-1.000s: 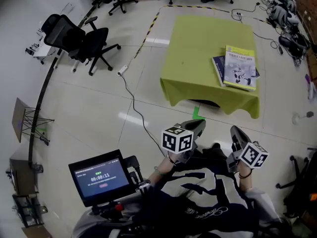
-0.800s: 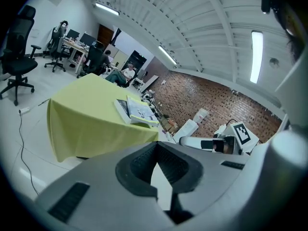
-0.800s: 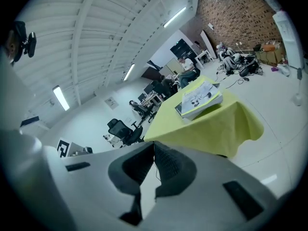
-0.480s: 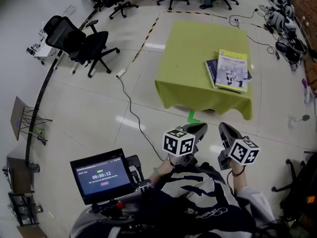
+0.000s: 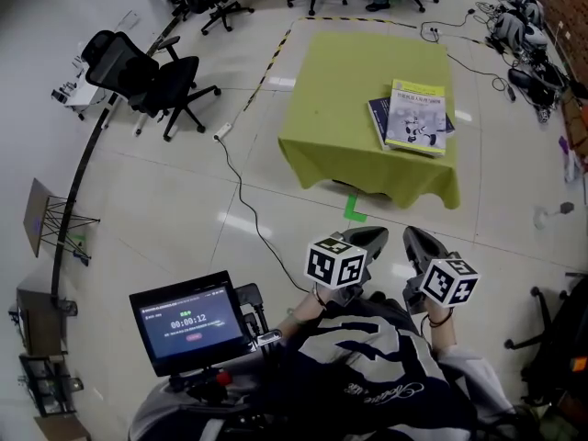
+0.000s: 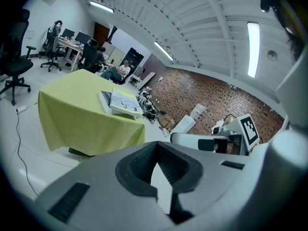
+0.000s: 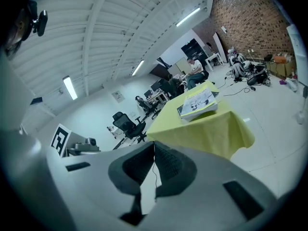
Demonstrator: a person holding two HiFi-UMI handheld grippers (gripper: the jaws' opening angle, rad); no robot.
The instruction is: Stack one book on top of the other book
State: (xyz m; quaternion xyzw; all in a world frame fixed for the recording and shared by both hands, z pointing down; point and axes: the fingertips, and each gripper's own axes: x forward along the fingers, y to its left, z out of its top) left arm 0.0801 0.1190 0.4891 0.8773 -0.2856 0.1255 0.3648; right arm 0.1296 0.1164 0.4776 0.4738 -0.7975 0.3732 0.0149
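Note:
A yellow-covered book (image 5: 417, 117) lies on top of a dark blue book (image 5: 378, 114) near the right front of the table with a yellow-green cloth (image 5: 349, 90). The same stack of books (image 6: 120, 102) shows in the left gripper view, and the stack of books (image 7: 198, 102) shows in the right gripper view. Both grippers are held close to the person's body, well short of the table. My left gripper (image 5: 375, 238) is shut and empty. My right gripper (image 5: 412, 238) is shut and empty too.
Black office chairs (image 5: 147, 72) stand to the left of the table. A cable (image 5: 241, 182) runs over the tiled floor. A small screen (image 5: 188, 322) is mounted at the person's left. More chairs and seated people are at the far end. Gear lies on the floor at the upper right.
Both grippers have drifted a little, the left forward and the right toward the left one. The table and books sit higher and more to the left in the head view.

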